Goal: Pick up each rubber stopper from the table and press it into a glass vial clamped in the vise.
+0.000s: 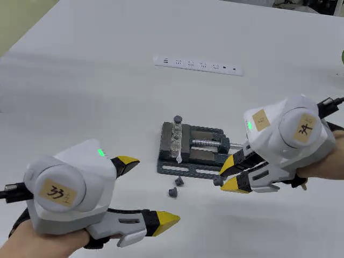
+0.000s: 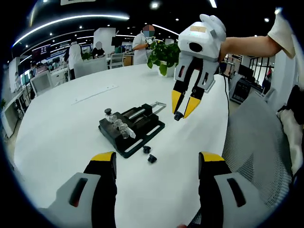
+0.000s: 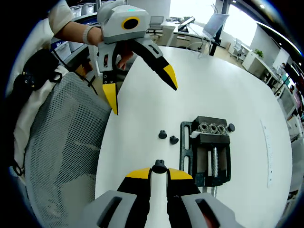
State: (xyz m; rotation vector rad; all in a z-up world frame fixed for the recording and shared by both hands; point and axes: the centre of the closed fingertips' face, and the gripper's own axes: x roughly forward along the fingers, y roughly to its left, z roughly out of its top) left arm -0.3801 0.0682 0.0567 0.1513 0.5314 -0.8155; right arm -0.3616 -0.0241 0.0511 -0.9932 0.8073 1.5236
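Nearest the person, the left gripper (image 1: 148, 189) is hanging over the white table (image 1: 80, 97). Its yellow-tipped jaws are standing wide apart, and nothing is lying between them. To the right, the right gripper (image 1: 224, 177) is pinching a dark held stopper (image 3: 159, 166) between tips that are almost together. It is carrying the stopper clear of the tabletop, close to the near corner of the vise (image 1: 201, 156).

Two loose stoppers (image 1: 179, 181) are lying on the table just in front of the vise base. They are sitting near each other and apart from both grippers.

The black vise is clamping a row of glass vials (image 1: 176, 141), which are standing upright between its jaws. At the far end of the row, a seated stopper (image 1: 177, 119) is resting on the mouth of one vial. The other vial mouths are showing open in the right gripper view.

Farther back, well apart from the vise, a white power strip (image 1: 199, 64) is lying flat on the table.
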